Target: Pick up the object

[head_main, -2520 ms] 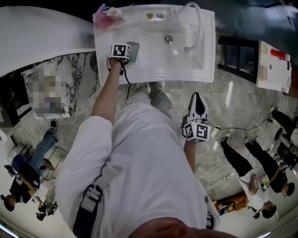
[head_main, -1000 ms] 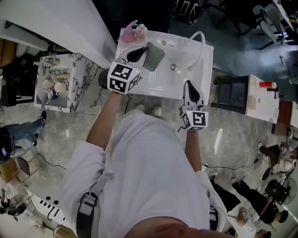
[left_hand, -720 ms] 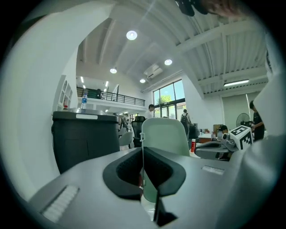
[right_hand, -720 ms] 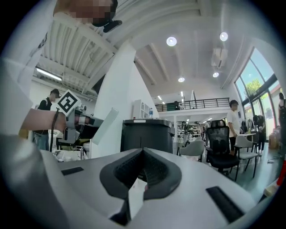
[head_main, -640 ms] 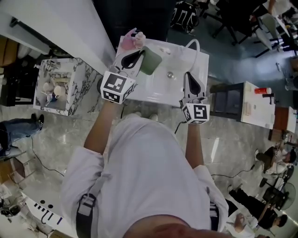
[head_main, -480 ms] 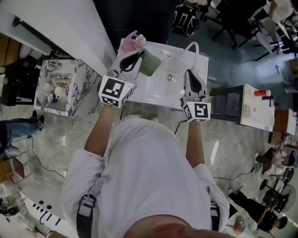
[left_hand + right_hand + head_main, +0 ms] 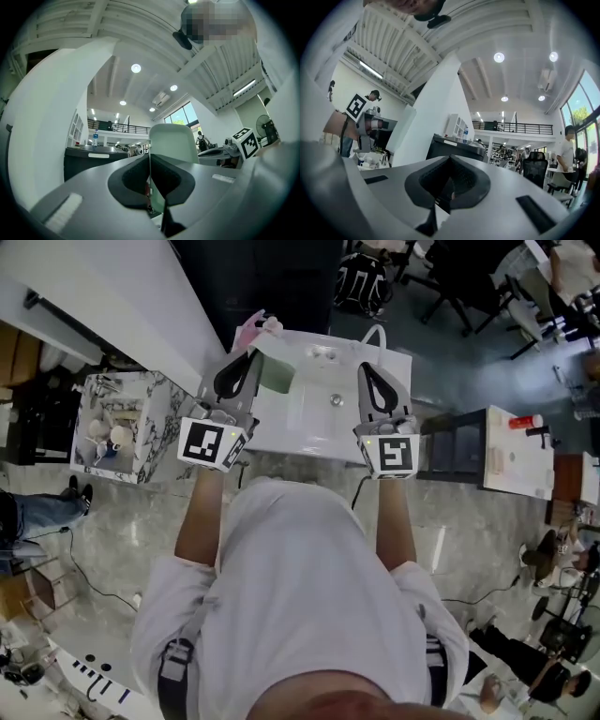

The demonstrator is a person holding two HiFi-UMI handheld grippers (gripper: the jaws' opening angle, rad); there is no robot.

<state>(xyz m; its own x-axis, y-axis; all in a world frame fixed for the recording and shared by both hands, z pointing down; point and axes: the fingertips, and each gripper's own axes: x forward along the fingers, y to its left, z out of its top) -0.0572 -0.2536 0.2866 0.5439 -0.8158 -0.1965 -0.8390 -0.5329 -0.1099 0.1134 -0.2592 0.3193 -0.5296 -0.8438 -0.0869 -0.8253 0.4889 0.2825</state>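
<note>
Head view, steeply downward: a person in a white shirt holds 2 grippers side by side over a white sink (image 7: pixel 323 435) in the upper centre of the frame.

The left gripper (image 7: pixel 247 358), at centre left, has its jaws clamped on the pale green object (image 7: pixel 277 377). The object juts out to the right of the jaw tips, over the sink's left part. In the left gripper view the left gripper (image 7: pixel 150 161) pinches the thin lower edge of the object (image 7: pixel 172 140). The object stands upright beyond the jaws as a flat, round-cornered panel, touching nothing but the jaws.

The right gripper (image 7: pixel 367 371), at centre right, has its jaws together with nothing between them. The right gripper view shows the same closed, bare tips (image 7: pixel 449 164).

The 2 grippers are well apart, with open basin and the drain (image 7: pixel 336 400) between them.

Edges:
- A pink item (image 7: pixel 251 331) sits at the sink's upper left corner, just beyond the left gripper's tips.
- A white hose loop (image 7: pixel 375 332) arches at the sink's upper edge, just beyond the right gripper.
- A sloping white counter (image 7: pixel 94 296) borders the sink at upper left.
- A marble-patterned shelf unit (image 7: pixel 117 423) stands just left of the left gripper's marker cube.
- A dark stand (image 7: pixel 450 432) and a white table (image 7: pixel 516 451) lie to the sink's right.
- The marble floor (image 7: pixel 112 521) spreads open below.
</note>
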